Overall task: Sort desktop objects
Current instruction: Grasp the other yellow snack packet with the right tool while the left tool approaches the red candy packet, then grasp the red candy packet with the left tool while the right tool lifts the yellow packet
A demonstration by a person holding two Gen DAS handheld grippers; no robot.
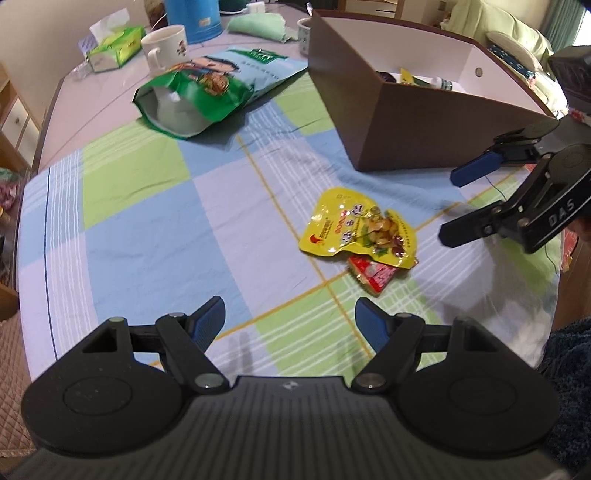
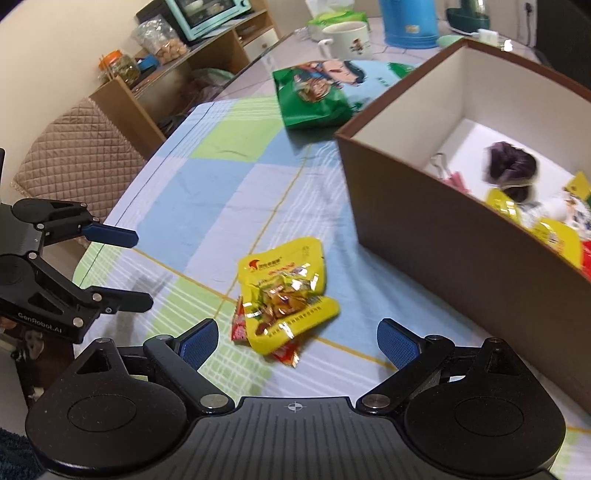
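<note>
One yellow snack packet [image 1: 360, 227] lay flat on the checked cloth [image 1: 147, 236], its long axis running diagonally across the squares, one end towards the brown box [image 1: 417, 122] and the other towards the near edge of the table; one red wrapper [image 1: 371, 275] lay partly tucked under the packet's nearer end, touching it; whether more wrappers lay beneath could not be told; in the right wrist view the packet sat ahead of the right gripper [image 2: 297, 341] and slightly left of centre between its two blue pads, which stood wide apart and held nothing, the packet's near end roughly level with the fingertips though contact could not be told; in the left wrist view the same packet lay ahead of the left gripper [image 1: 290, 323], to the right of its centre line, well clear of the fingertips; that gripper's jaws likewise stood wide and empty; one brown box with a white interior stood just beyond the packet, open-topped, holding several items, among them a dark purple bundle [image 2: 511, 168] and other yellow packets [image 2: 546, 230], their count uncertain; one large green-and-blue bag [image 1: 207, 92] lay further off on the cloth, its mouth open; beyond it stood one white mug [image 1: 166, 46], one blue container [image 1: 194, 18] and one green tissue pack [image 1: 116, 46].
</note>
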